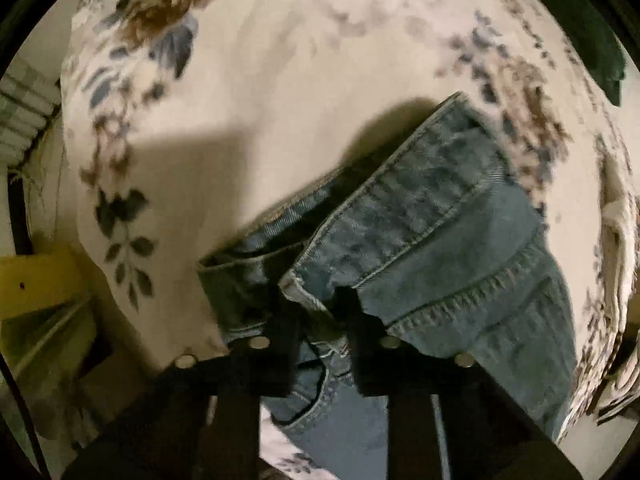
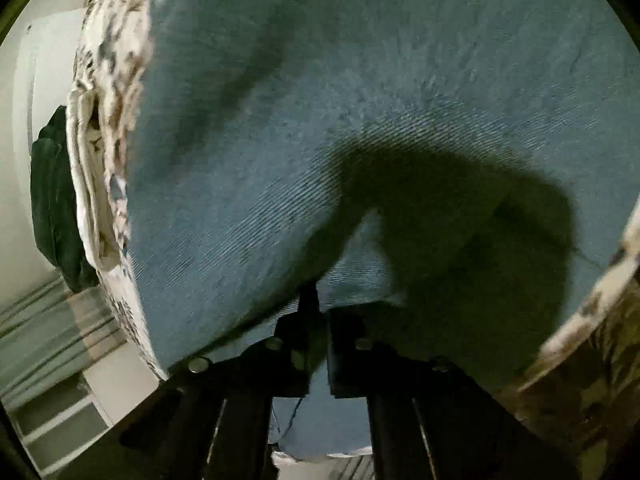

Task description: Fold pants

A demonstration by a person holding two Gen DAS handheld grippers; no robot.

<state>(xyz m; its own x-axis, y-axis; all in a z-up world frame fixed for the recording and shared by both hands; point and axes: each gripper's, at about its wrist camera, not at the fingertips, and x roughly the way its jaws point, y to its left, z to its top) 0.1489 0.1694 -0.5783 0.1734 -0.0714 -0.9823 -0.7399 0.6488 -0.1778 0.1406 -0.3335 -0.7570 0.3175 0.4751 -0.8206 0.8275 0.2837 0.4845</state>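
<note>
The pants are blue denim jeans (image 1: 432, 216) lying on a floral bedspread (image 1: 280, 92). In the left wrist view their waistband end hangs from my left gripper (image 1: 320, 312), which is shut on the waistband edge and holds it a little above the bed. In the right wrist view the denim (image 2: 340, 100) fills nearly the whole frame. My right gripper (image 2: 318, 320) is shut on a fold of the jeans at its fingertips, close over the fabric. The gripper's shadow falls across the denim.
The bedspread (image 2: 108, 80) edge runs down the left of the right wrist view, with a dark green cloth (image 2: 56, 200) and folded white linen (image 2: 92, 184) beside it. A yellow box (image 1: 40, 280) sits off the bed's left. A dark green cloth (image 1: 608, 56) lies at far right.
</note>
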